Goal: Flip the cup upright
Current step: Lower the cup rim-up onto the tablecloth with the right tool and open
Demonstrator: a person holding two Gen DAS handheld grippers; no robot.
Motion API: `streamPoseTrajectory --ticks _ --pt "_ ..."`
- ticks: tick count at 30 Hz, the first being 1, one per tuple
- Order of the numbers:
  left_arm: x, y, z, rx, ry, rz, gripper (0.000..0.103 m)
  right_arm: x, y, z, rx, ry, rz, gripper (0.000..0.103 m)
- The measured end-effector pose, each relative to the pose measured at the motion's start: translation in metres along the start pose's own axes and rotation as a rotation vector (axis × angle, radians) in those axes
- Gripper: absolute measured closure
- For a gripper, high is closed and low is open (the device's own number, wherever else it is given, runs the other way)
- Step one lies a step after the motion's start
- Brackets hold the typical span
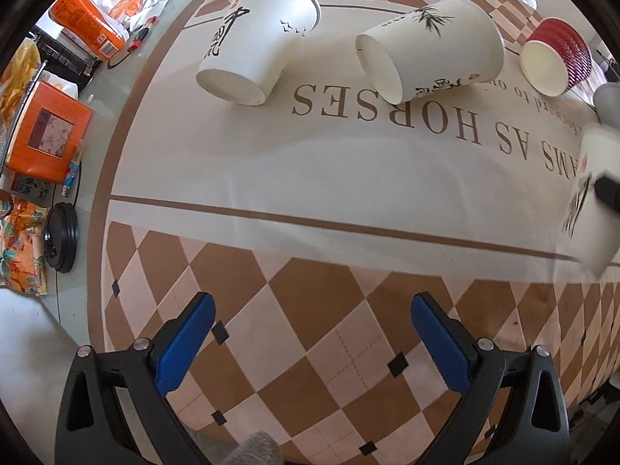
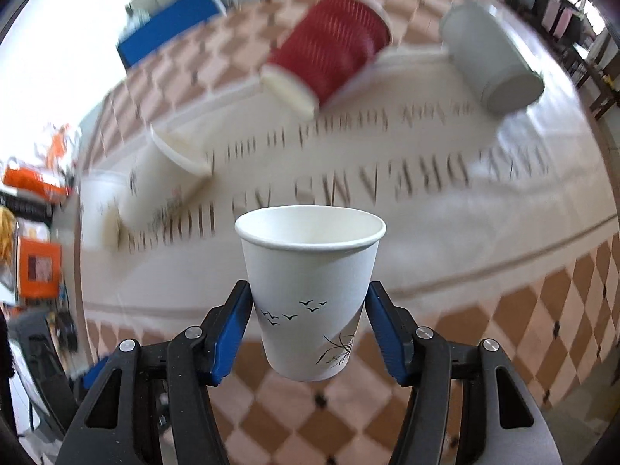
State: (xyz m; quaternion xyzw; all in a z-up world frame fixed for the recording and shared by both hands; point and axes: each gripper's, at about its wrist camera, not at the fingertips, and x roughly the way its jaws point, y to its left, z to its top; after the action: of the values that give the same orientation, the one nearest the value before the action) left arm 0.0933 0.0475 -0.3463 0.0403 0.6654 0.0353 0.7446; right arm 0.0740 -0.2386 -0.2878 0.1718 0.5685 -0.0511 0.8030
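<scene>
My right gripper (image 2: 308, 302) is shut on a white paper cup with bird drawings (image 2: 310, 290), held mouth up above the table; the same cup shows blurred at the right edge of the left wrist view (image 1: 593, 201). My left gripper (image 1: 312, 310) is open and empty over the checkered cloth. Two white printed cups (image 1: 259, 38) (image 1: 430, 50) and a red ribbed cup (image 1: 556, 56) lie on their sides at the far side. In the right wrist view the red cup (image 2: 329, 50), a grey cup (image 2: 492, 54) and white cups (image 2: 166, 178) also lie tipped over.
The round table has a checkered cloth with brown lettering (image 1: 387, 108). Orange boxes (image 1: 46, 131), snack packets (image 1: 89, 27) and a black lid (image 1: 61, 238) crowd the left edge. Chairs (image 2: 596, 77) stand beyond the table at the right.
</scene>
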Motion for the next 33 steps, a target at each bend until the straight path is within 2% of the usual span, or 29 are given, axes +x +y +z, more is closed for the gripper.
streamPoseTrajectory --ticks 5,8,11,16,19,26,33 --pt "0.012 -0.003 0.006 0.006 -0.002 0.005 0.0 0.003 0.01 0.011 -0.057 -0.214 -0.032 0.041" --pt "0.017 -0.005 0.009 0.018 -0.006 0.012 0.0 0.011 0.019 0.006 -0.105 -0.307 -0.064 0.041" --pt "0.018 -0.005 0.008 0.02 -0.011 0.007 0.0 0.011 0.025 0.0 -0.137 -0.356 -0.095 0.041" --pt "0.022 0.008 0.008 0.018 -0.023 0.003 0.0 0.005 0.028 -0.016 -0.17 -0.361 -0.102 0.039" --pt "0.018 0.011 0.0 0.019 -0.038 -0.006 0.0 0.007 0.032 -0.025 -0.205 -0.331 -0.115 0.039" --pt "0.007 0.015 -0.009 0.018 -0.095 -0.013 0.0 0.006 0.032 -0.042 -0.218 -0.288 -0.109 0.02" --pt "-0.026 0.015 -0.022 0.048 -0.172 0.013 0.0 -0.018 0.029 -0.06 -0.223 -0.287 -0.128 0.01"
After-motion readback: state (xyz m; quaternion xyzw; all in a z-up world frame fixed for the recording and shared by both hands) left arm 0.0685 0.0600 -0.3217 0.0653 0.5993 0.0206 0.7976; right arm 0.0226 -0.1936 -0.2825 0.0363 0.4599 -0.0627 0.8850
